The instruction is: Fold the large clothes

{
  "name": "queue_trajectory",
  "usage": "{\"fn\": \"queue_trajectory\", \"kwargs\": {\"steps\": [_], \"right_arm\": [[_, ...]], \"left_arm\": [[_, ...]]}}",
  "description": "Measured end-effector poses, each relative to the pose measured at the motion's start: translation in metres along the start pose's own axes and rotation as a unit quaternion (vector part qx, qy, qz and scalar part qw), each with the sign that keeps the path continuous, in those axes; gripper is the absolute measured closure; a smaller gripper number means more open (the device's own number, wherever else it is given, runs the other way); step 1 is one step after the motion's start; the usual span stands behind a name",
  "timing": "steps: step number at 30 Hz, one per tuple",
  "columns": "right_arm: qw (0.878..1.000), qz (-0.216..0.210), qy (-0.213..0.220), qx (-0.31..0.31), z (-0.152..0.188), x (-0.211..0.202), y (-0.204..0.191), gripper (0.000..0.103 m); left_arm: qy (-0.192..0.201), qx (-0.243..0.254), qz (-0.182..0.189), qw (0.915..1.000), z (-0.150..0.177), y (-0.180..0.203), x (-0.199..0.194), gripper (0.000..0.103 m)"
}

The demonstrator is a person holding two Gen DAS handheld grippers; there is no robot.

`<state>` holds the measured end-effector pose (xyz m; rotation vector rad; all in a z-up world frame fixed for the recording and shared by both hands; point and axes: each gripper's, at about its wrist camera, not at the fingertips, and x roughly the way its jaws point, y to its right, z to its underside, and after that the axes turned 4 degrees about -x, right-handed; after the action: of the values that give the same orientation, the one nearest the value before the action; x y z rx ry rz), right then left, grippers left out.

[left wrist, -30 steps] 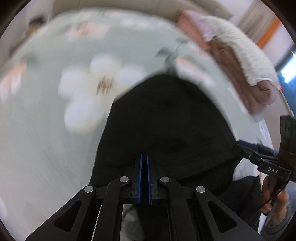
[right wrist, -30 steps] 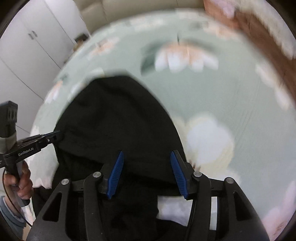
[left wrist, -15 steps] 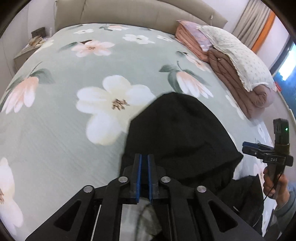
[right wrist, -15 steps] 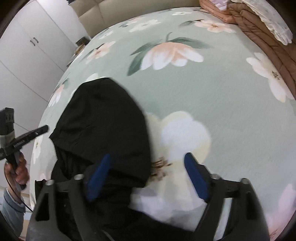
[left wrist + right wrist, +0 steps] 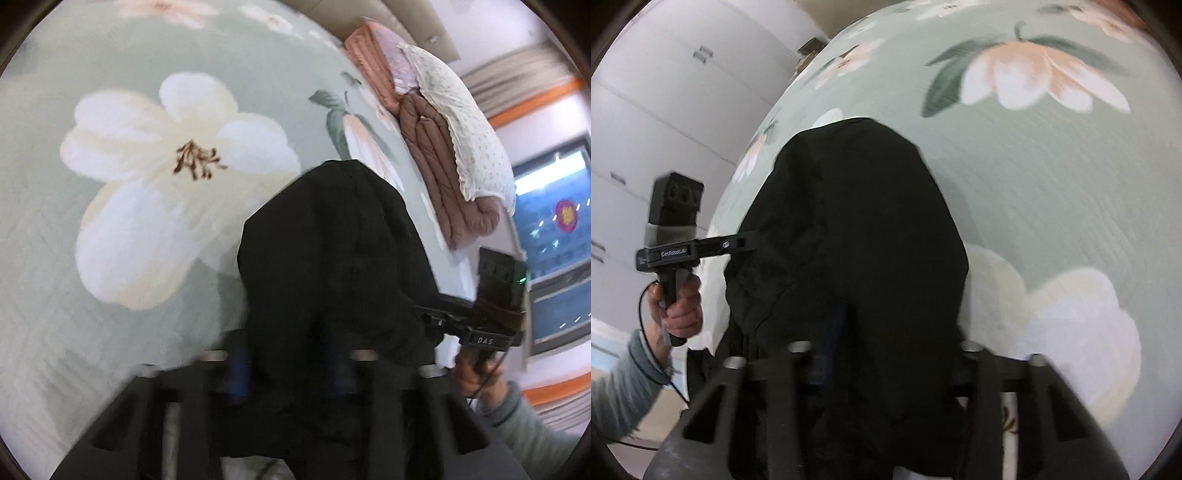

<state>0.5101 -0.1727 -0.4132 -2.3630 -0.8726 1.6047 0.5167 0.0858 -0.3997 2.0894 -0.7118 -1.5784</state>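
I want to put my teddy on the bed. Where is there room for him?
The floral bedspread is bare left of the black garment, over the big white flower, and also right of the garment in the right wrist view. It is crowded around the garment, where both grippers work, and along the edge holding the folded brown quilt and pillow.
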Motion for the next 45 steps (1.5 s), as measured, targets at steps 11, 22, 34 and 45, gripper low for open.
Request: {"fn": "queue_trajectory", "kwargs": {"steps": [11,22,34,45], "right_arm": [[0.957,0.170,0.091,-0.217,0.052,-0.126,-0.157,0.085],[0.917,0.273,0.131,-0.261,0.192,-0.216,-0.260,0.089],[0.948,0.302,-0.015,-0.094,0.333,-0.162,-0.205,0.089],[0.966,0.233,0.110,0.020,0.255,-0.242,-0.204,0.049]], "left_arm": [[0.121,0.157,-0.060,0.9783,0.095,0.116,-0.140,0.087],[0.170,0.232,-0.125,0.9496,0.242,0.195,-0.220,0.088],[0.007,0.176,-0.264,0.9482,0.414,0.122,-0.135,0.089],[0.146,0.130,-0.114,0.9742,0.297,0.168,-0.225,0.088]]}}
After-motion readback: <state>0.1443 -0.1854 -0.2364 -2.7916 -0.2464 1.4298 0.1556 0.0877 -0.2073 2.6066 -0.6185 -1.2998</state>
